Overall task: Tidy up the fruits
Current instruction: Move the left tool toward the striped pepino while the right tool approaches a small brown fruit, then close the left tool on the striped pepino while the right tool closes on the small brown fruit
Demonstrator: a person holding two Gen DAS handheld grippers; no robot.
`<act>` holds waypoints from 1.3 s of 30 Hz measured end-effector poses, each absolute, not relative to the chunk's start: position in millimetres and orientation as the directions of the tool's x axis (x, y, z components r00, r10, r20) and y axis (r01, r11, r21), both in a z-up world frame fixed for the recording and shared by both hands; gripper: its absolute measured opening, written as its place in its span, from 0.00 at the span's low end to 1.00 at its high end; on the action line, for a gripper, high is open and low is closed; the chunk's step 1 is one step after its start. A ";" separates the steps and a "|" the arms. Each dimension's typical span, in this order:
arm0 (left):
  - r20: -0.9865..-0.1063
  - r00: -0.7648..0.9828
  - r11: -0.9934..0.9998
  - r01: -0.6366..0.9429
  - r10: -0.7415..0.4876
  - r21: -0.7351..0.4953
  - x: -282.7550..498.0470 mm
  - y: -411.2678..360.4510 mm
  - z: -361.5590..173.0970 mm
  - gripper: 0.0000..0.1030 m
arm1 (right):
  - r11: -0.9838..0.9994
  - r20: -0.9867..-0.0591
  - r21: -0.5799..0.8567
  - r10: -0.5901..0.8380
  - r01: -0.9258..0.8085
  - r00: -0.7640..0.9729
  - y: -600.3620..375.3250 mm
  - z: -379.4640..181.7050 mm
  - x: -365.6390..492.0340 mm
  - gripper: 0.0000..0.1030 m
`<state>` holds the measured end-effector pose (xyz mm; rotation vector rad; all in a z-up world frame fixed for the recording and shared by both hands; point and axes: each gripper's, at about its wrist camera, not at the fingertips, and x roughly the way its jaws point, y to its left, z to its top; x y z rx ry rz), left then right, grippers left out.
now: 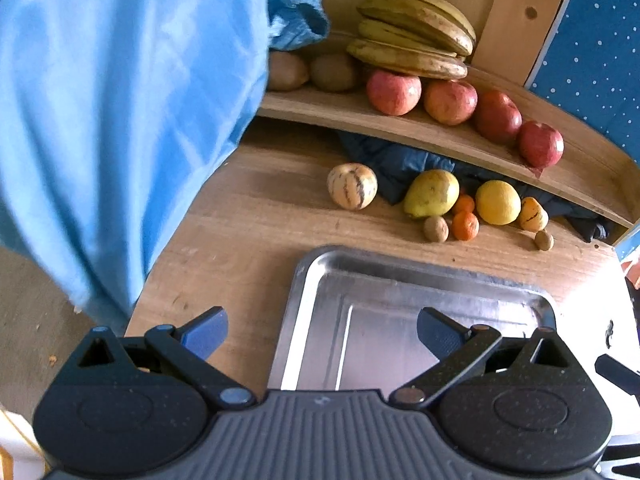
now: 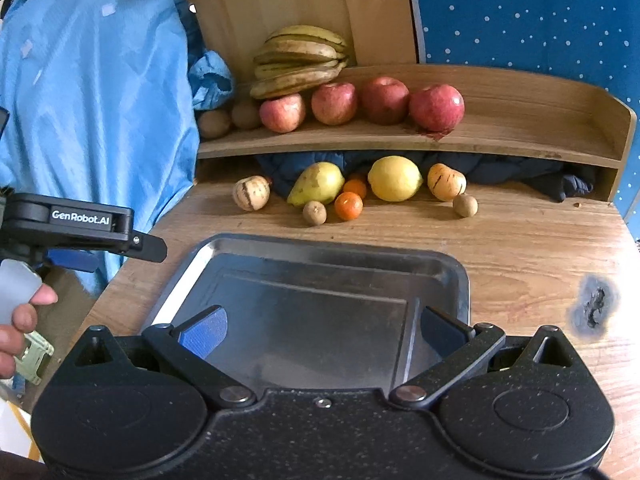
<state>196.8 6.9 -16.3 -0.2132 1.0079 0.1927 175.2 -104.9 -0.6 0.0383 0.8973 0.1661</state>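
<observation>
An empty metal tray point(image 1: 320, 268) point(image 2: 320, 246) lies on the wooden table. Behind it sit a striped melon point(image 1: 352, 186) point(image 2: 251, 193), a pear point(image 1: 431, 193) point(image 2: 317, 183), a lemon point(image 1: 498, 202) point(image 2: 394, 178), two mandarins point(image 1: 465, 225) point(image 2: 348, 205), small brown fruits point(image 1: 436, 229) point(image 2: 314, 213) and a second striped fruit point(image 1: 533, 214) point(image 2: 446, 181). On the shelf rest several red apples point(image 1: 394, 92) point(image 2: 437, 106), bananas point(image 1: 416, 28) point(image 2: 300, 60) and kiwis point(image 1: 334, 72) point(image 2: 245, 115). My left gripper point(image 1: 322, 334) is open over the tray's left edge. My right gripper point(image 2: 322, 330) is open over the tray.
A blue cloth point(image 1: 120, 120) point(image 2: 96, 112) hangs at the left table edge. A dark blue garment point(image 2: 520, 174) is stuffed under the shelf point(image 2: 520, 120). A hand point(image 2: 20, 320) holds the left gripper's body point(image 2: 72, 224) at left. A burn mark point(image 2: 594, 308) scars the table's right side.
</observation>
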 end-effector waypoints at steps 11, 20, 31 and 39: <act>-0.869 0.492 0.987 -0.116 -0.042 -0.113 265.1 17.6 -38.1 0.99 | 0.998 -0.815 0.061 0.059 -0.016 0.577 -95.8 -15.9 217.9 1.00; -0.880 0.470 0.993 -0.049 -0.075 -0.110 311.0 34.3 -56.5 0.99 | 0.999 -0.840 0.035 0.029 0.002 0.542 -72.4 -36.7 258.4 0.99; -0.894 0.441 0.993 -0.043 -0.081 -0.111 349.0 38.9 -76.4 0.99 | 0.999 -0.846 0.011 0.027 -0.033 0.533 -51.5 -54.8 306.0 0.99; -0.905 0.416 0.993 -0.031 -0.087 -0.110 367.9 45.1 -91.5 0.99 | 1.000 -0.867 0.023 0.022 -0.005 0.498 -48.1 -76.9 329.8 0.90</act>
